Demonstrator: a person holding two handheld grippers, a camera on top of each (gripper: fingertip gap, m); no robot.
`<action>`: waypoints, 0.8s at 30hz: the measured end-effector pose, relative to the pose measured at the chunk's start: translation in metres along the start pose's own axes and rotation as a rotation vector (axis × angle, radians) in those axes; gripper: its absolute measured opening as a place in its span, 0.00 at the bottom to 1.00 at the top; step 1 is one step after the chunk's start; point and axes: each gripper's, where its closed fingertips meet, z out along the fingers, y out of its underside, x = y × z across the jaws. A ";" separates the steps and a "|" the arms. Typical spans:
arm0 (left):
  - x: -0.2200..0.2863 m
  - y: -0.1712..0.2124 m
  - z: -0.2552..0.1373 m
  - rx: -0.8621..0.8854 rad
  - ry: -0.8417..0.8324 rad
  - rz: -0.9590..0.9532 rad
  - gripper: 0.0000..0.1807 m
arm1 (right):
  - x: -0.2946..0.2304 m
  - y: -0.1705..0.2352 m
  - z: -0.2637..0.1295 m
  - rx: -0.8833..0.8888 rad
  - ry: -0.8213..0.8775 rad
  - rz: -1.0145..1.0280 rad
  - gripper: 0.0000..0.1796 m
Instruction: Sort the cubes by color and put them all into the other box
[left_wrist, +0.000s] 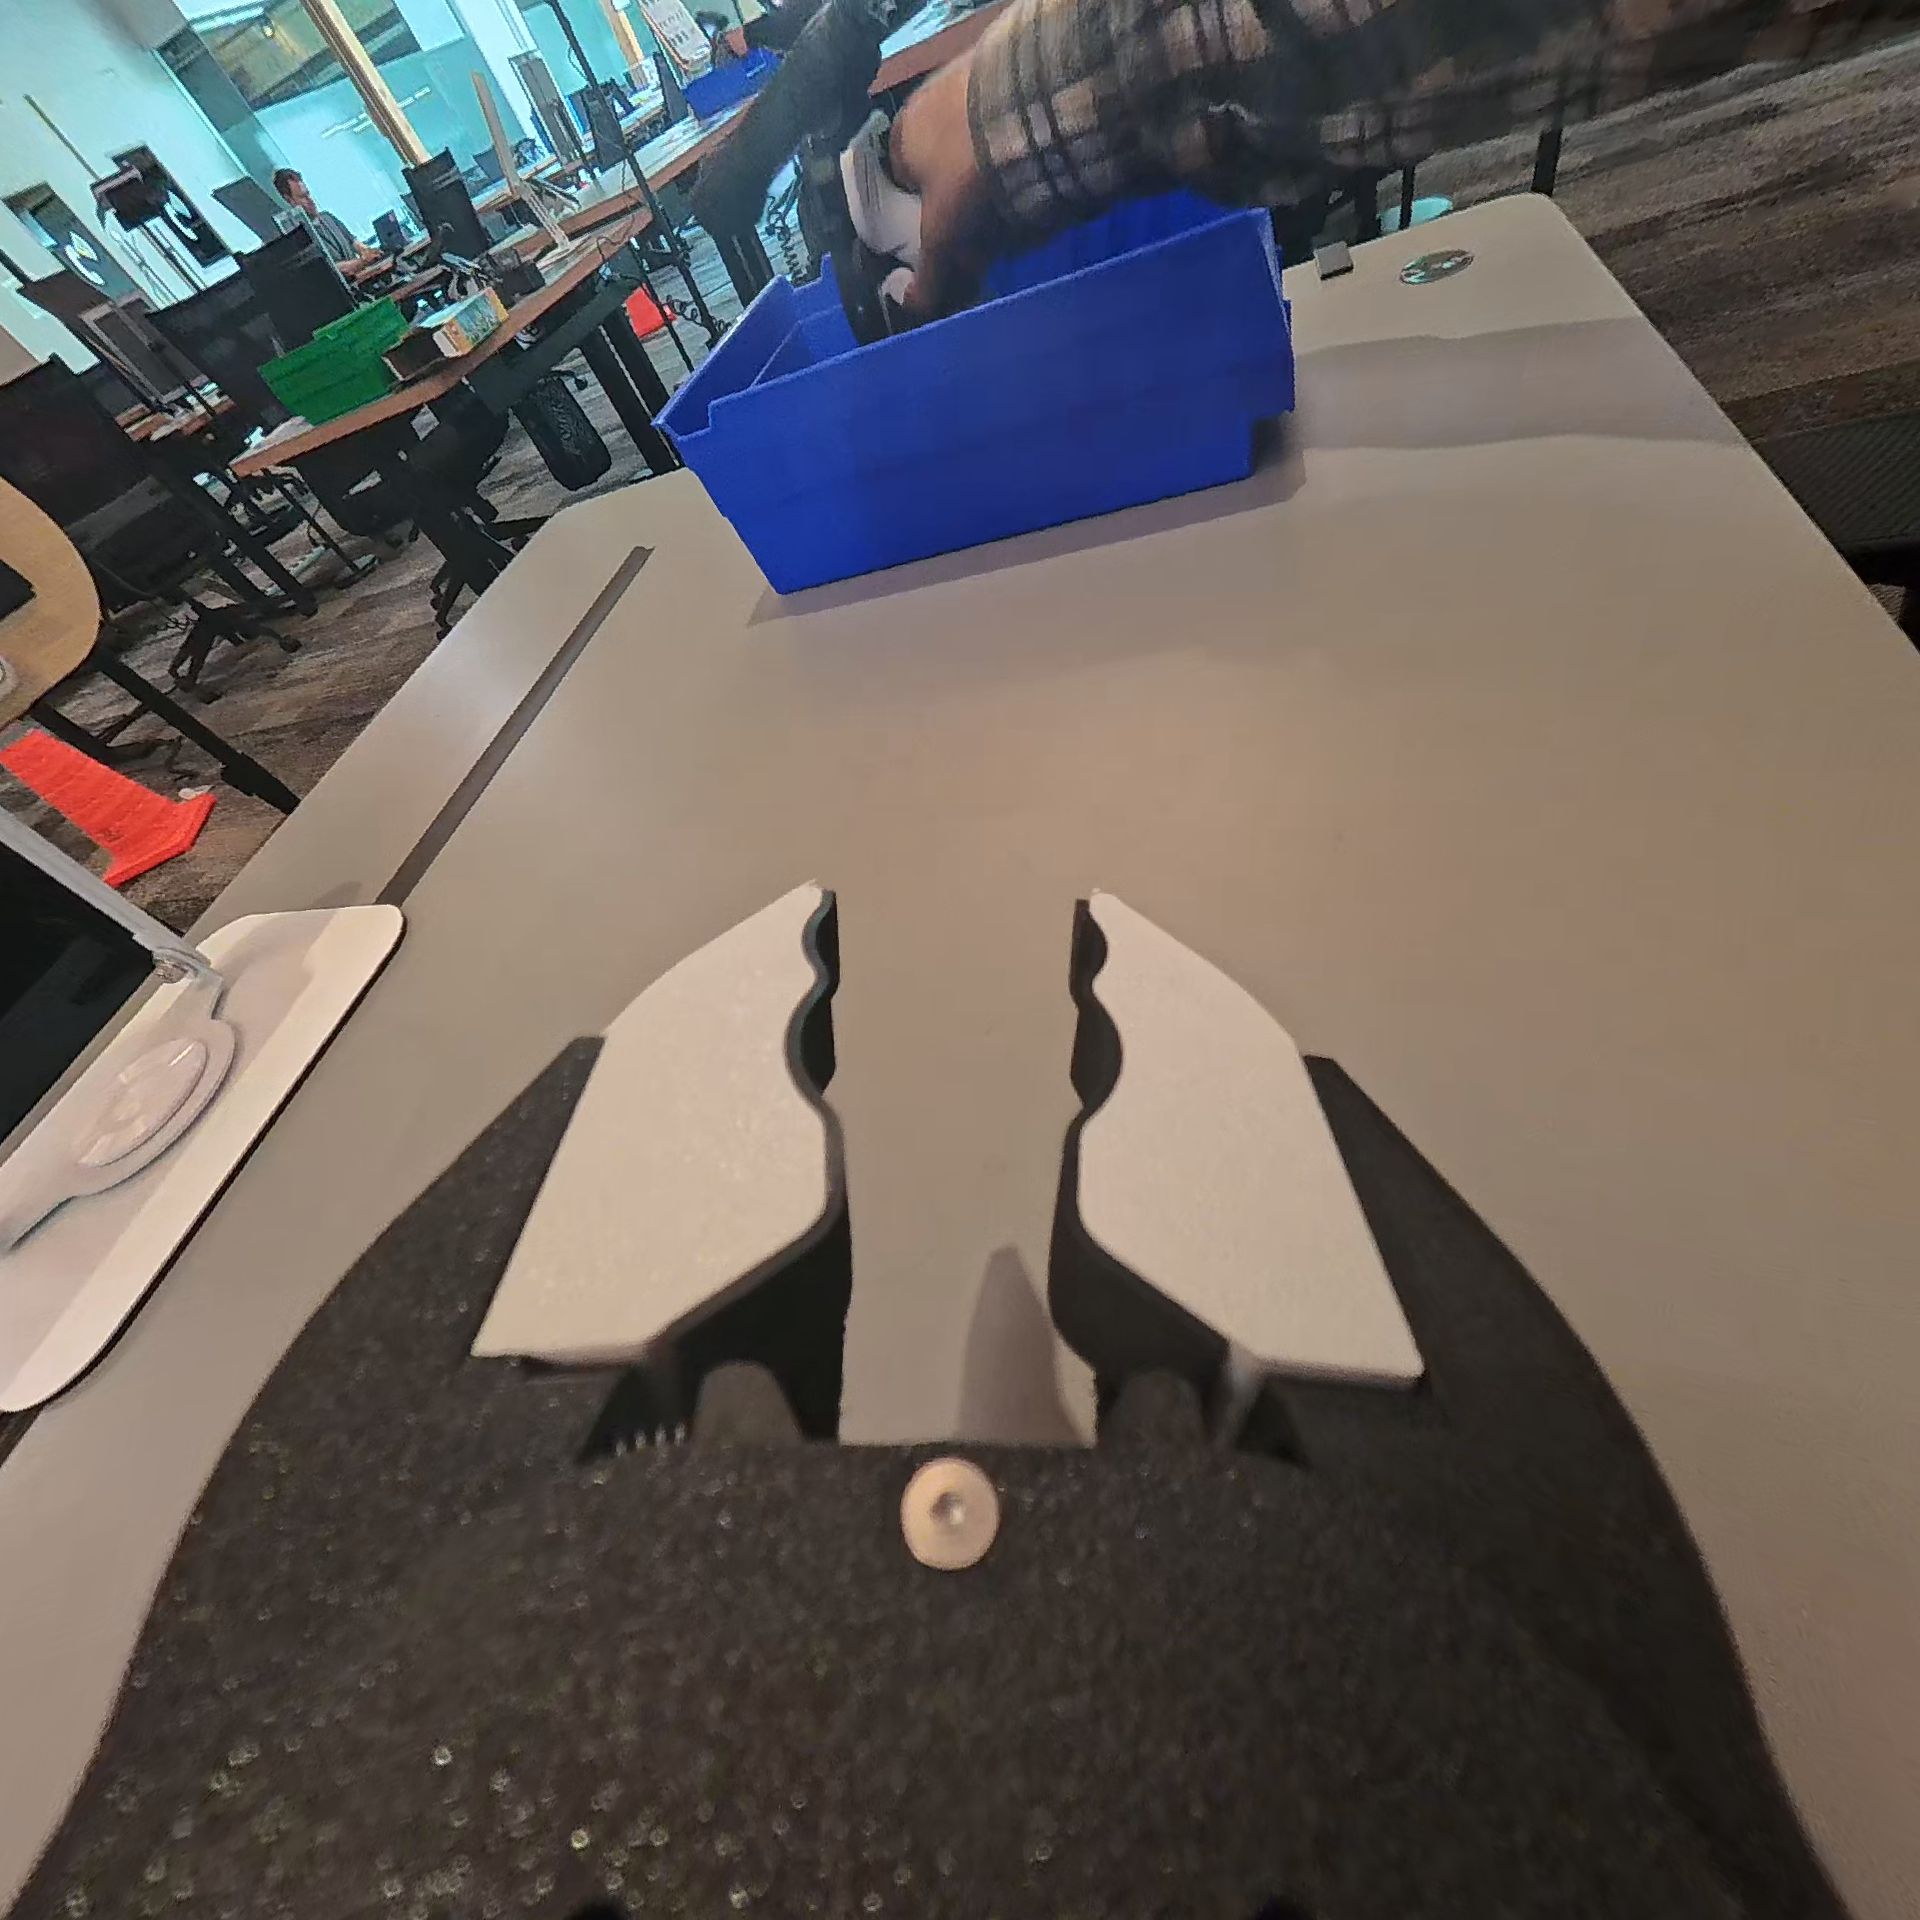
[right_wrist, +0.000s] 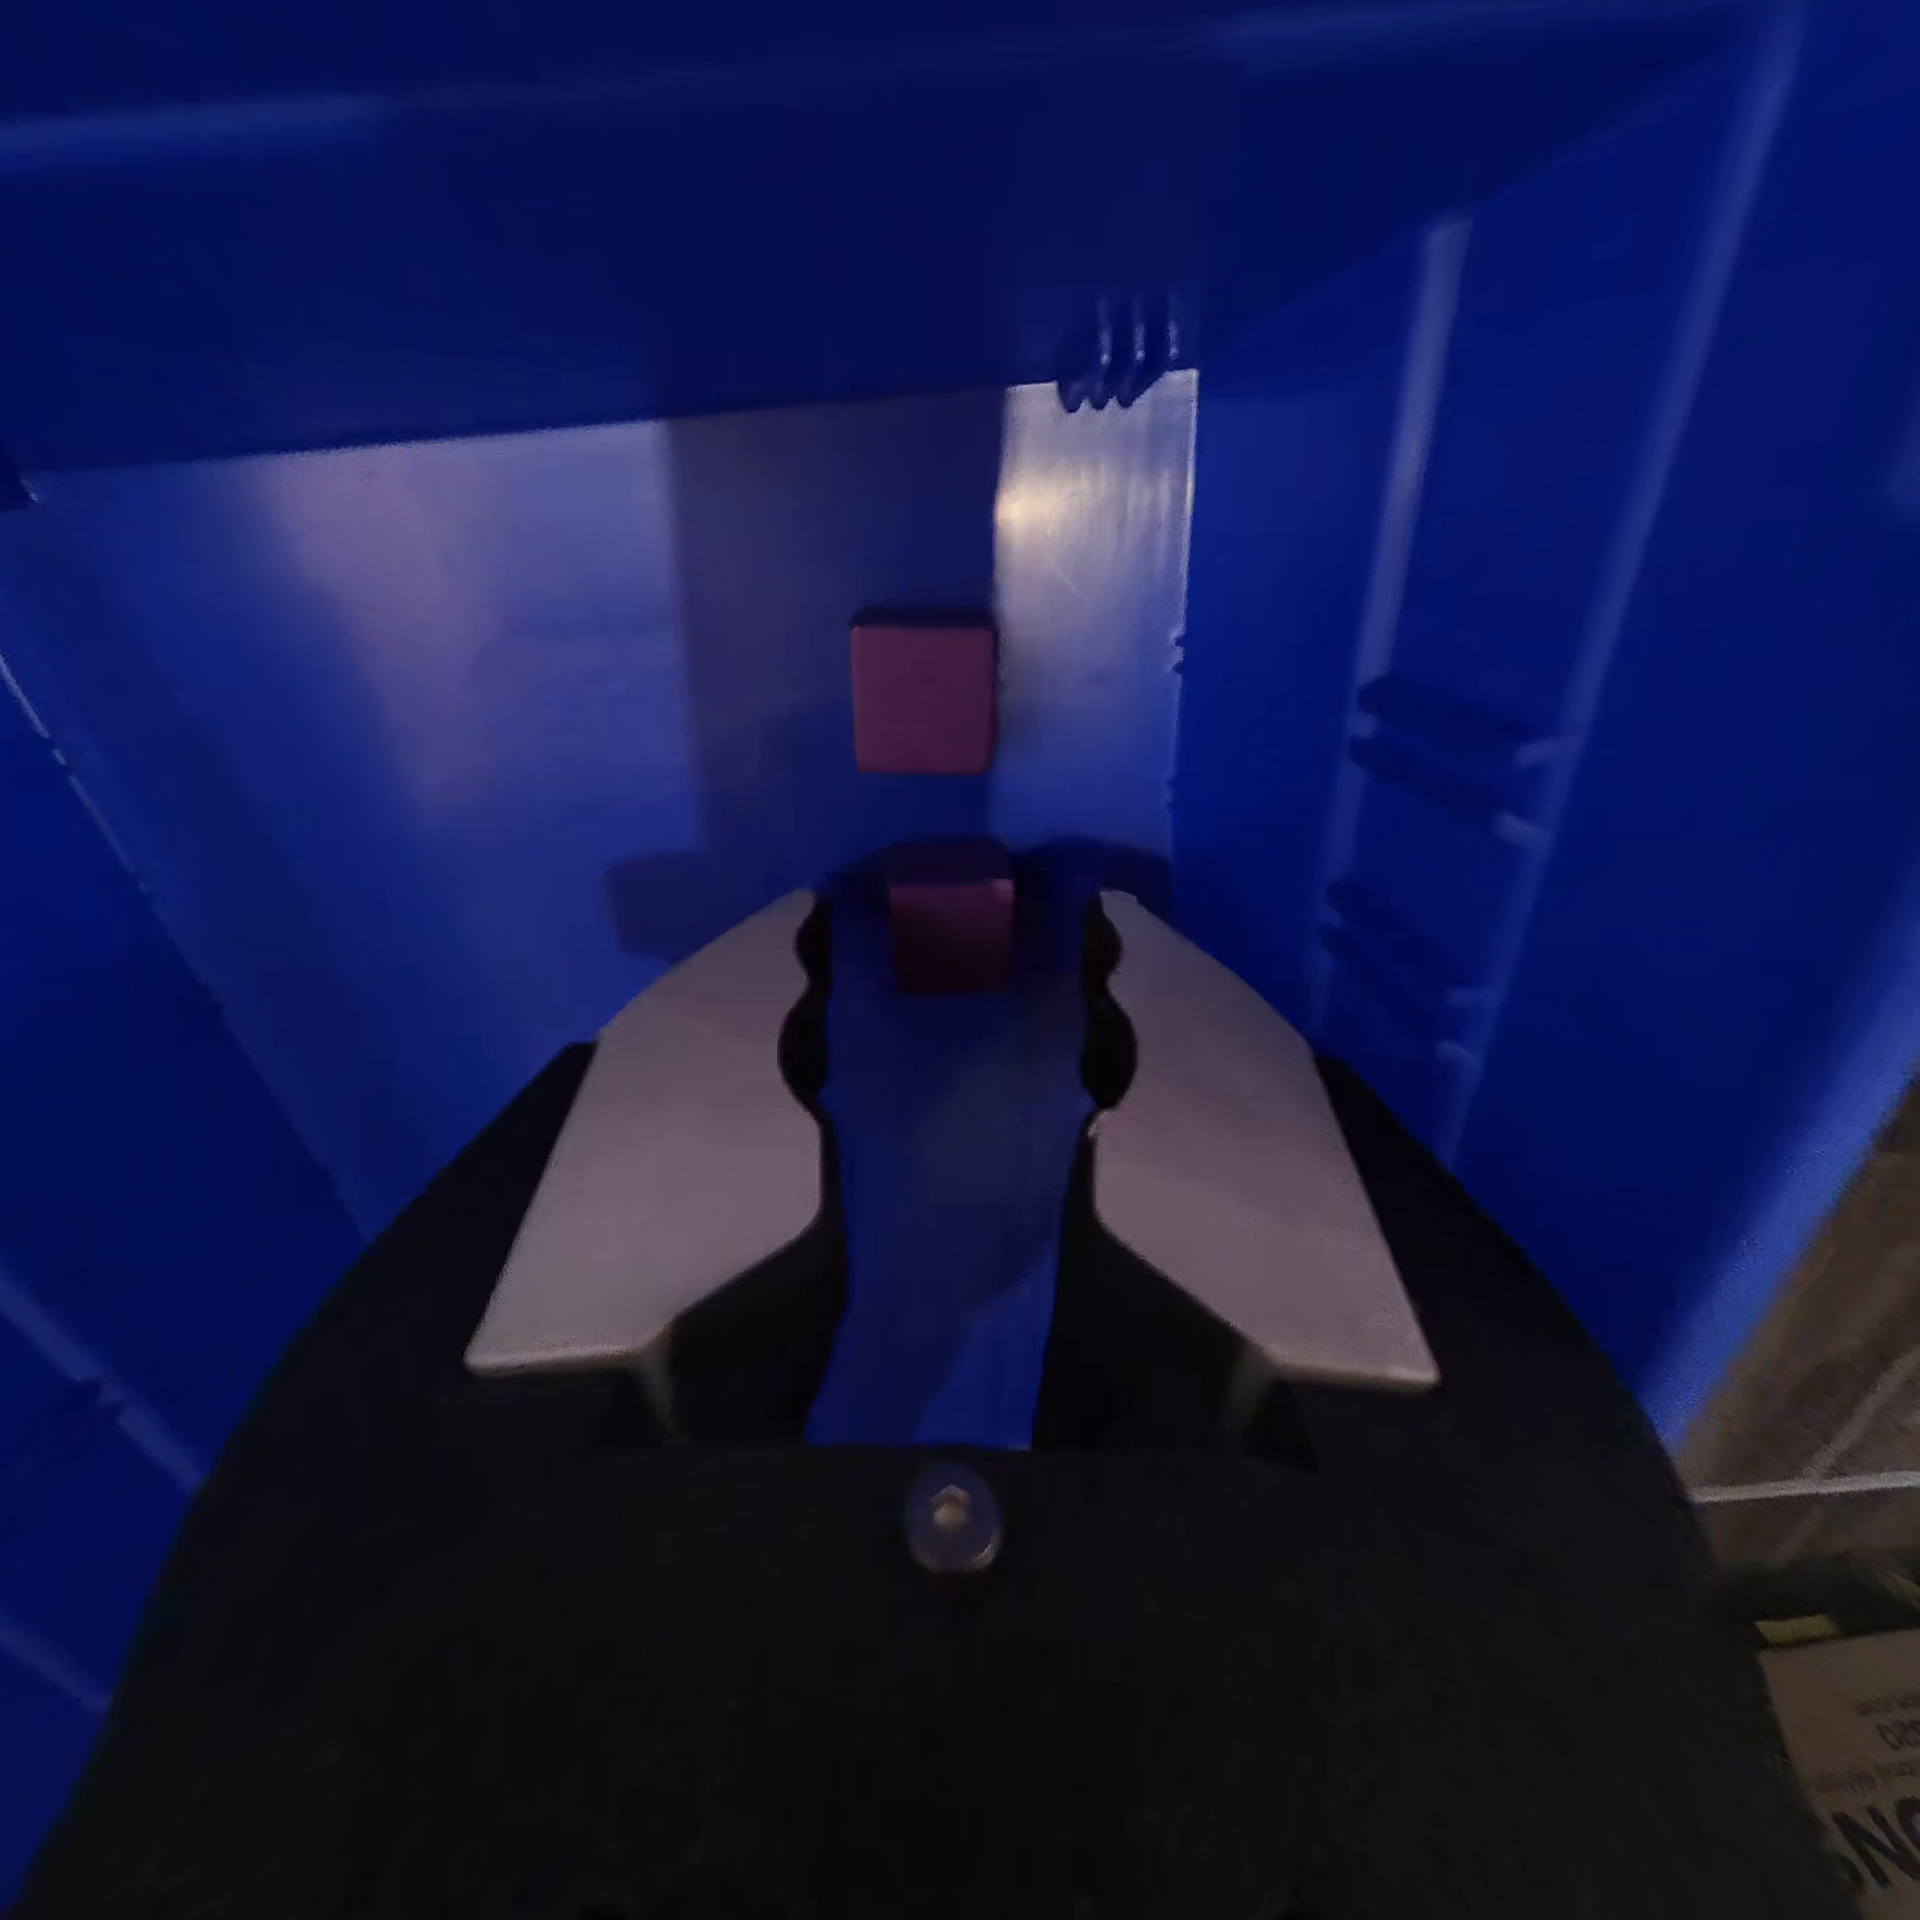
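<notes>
Here, two dark red cubes lie on the floor of the blue box: the near cube sits just ahead of the right gripper, level with its fingertips but touching neither, and the far cube rests at 12 o'clock from it, close to a lighter inner panel. Both appear small, rigid and light, with flat smooth faces; a hold across two opposite side faces, squarely centred, would likely serve best, since a corner grip could let one twist out. The right gripper's jaws stand apart, holding nothing, and the box walls crowd it at 3 and 9 o'clock. In the left wrist view the left gripper hovers over the grey worktop, jaws likewise spread and empty, with the same box at 12 o'clock and a plaid sleeve reaching into it.
</notes>
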 end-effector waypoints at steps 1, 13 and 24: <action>0.000 0.000 0.000 0.001 0.000 -0.002 0.23 | 0.000 0.000 -0.007 0.006 0.008 -0.006 0.28; 0.001 -0.002 0.001 -0.001 -0.003 0.000 0.24 | -0.081 -0.006 -0.283 0.701 -0.153 -0.181 0.38; -0.006 -0.006 -0.002 0.011 -0.039 0.001 0.24 | -0.285 0.065 -0.262 1.323 -0.782 -0.447 0.49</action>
